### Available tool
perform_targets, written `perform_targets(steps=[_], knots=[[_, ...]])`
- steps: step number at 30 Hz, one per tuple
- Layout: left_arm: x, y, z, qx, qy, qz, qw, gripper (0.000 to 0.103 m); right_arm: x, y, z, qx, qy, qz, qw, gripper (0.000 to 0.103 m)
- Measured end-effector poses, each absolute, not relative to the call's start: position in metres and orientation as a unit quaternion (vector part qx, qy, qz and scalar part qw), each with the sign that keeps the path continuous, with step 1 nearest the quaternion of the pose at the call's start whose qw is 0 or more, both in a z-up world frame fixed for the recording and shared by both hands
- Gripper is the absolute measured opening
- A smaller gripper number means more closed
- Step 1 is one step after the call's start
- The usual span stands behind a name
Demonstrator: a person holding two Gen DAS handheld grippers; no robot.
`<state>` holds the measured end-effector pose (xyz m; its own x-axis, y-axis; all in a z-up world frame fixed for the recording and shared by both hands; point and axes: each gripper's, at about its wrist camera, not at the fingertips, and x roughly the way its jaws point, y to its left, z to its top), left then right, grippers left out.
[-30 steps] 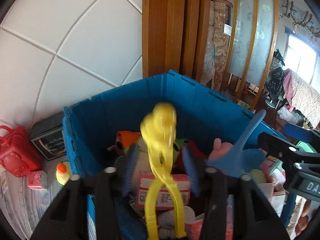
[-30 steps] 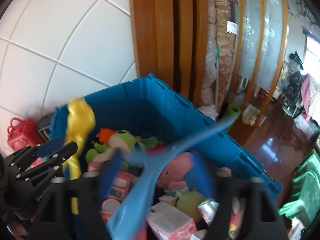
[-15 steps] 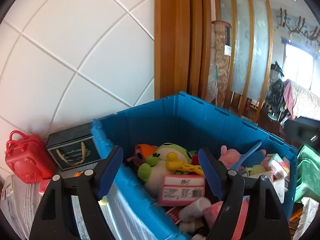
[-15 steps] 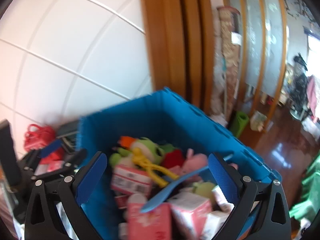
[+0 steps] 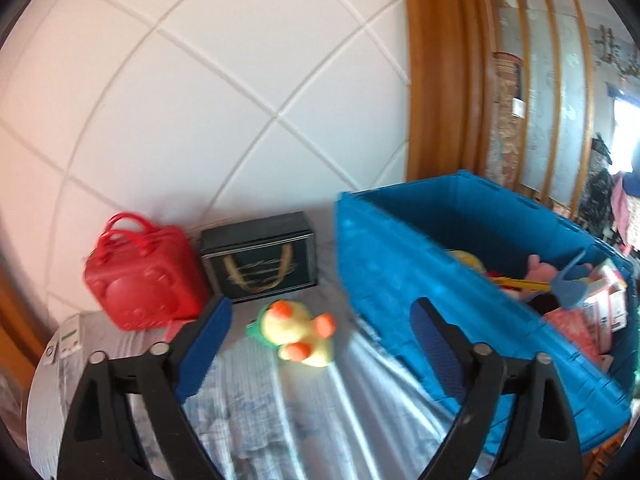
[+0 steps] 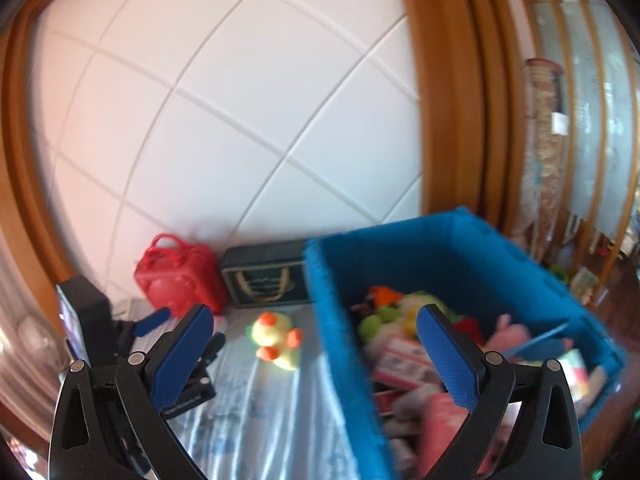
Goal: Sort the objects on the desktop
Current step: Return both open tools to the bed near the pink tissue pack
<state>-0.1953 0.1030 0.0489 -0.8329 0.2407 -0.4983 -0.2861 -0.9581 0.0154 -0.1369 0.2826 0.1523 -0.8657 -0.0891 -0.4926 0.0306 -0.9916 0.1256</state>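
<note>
Both claws are empty right now. The left claw (image 5: pixel 320 344) has its jaws opening with nothing between them, and it's aimed at the yellow duck plush (image 5: pixel 298 332) sitting on the counter (image 5: pixel 280 412) just left of the blue bin (image 5: pixel 384 264). The right claw (image 6: pixel 312 356) is spread wide too, hanging by the bin's near corner. The bin's stuffed with soft toys and pink boxes, plus a blue spatula (image 5: pixel 568 284). Against the tiled wall there's a red handbag (image 5: pixel 140 276) and a dark gift box (image 5: pixel 260 258) side by side behind the duck.
</note>
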Motion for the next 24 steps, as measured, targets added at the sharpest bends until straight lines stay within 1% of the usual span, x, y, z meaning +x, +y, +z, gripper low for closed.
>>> perform_targets(steps=[1,9,16,24], knots=[[-0.197,0.086,0.043,-0.257,0.041,0.958,0.121,0.099,-0.143,0.273,0.145,0.264,-0.057,-0.962,0.038,0.103],[-0.225,-0.022,-0.013,-0.309,0.024,0.950,0.028,0.099,-0.198,0.200,0.079,0.315,-0.042,-0.944,0.084,0.103],[-0.256,-0.086,-0.063,-0.351,0.017,0.936,-0.002,0.099,-0.257,0.153,0.020,0.372,-0.037,-0.920,0.120,0.103],[-0.328,-0.133,-0.134,-0.397,0.031,0.917,-0.015,0.099,-0.345,0.097,-0.053,0.421,-0.053,-0.893,0.147,0.103]])
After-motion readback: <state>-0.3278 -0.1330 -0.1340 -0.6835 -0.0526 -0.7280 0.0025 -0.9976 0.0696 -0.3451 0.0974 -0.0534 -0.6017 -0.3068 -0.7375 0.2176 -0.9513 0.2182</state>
